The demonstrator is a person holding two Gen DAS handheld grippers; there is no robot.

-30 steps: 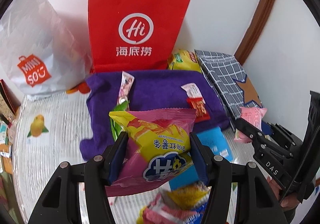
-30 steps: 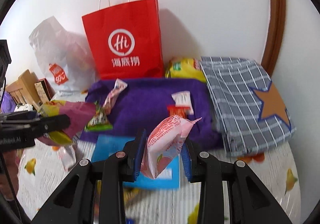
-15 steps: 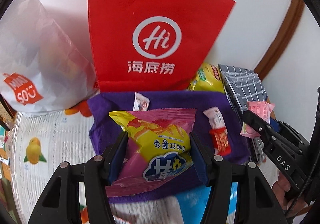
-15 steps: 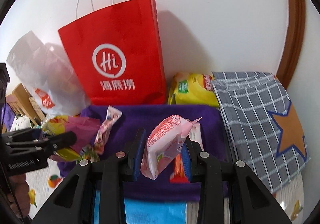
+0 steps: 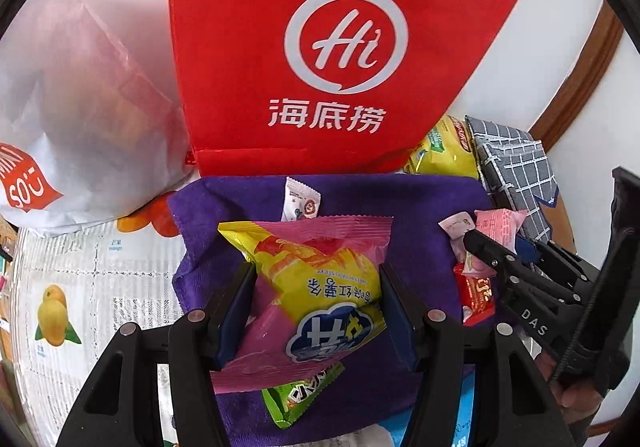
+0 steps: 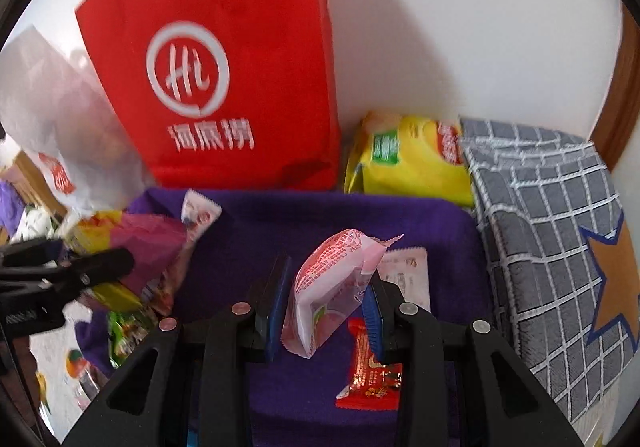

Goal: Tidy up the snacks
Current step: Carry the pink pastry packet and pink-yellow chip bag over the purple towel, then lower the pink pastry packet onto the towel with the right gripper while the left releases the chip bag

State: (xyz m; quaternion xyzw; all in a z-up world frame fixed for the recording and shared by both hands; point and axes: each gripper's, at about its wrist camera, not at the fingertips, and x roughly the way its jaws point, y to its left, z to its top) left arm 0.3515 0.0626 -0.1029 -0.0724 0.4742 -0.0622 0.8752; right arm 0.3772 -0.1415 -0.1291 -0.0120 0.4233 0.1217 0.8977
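Note:
My left gripper (image 5: 316,299) is shut on a pink and yellow chip bag (image 5: 316,287), held over the purple towel (image 5: 420,203). My right gripper (image 6: 326,307) is shut on a small pink snack packet (image 6: 328,287), also above the purple towel (image 6: 280,231). In the left wrist view the right gripper (image 5: 500,251) shows at the right with its pink packet (image 5: 500,225). On the towel lie a white sachet (image 5: 300,201), a green packet (image 5: 300,395), a red candy wrapper (image 6: 370,371) and a white and pink wrapper (image 6: 404,275).
A red paper bag (image 5: 320,55) stands against the wall behind the towel. A white plastic bag (image 5: 72,119) sits to its left, a yellow snack bag (image 6: 404,155) to its right. A grey checked cloth with an orange star (image 6: 552,231) lies at the right. A fruit-print tablecloth (image 5: 80,287) covers the table.
Both grippers have moved forward and down toward the red bag and now hang over the purple towel, each still holding its packet. The blue flat item has slid below them, nearly out of view.

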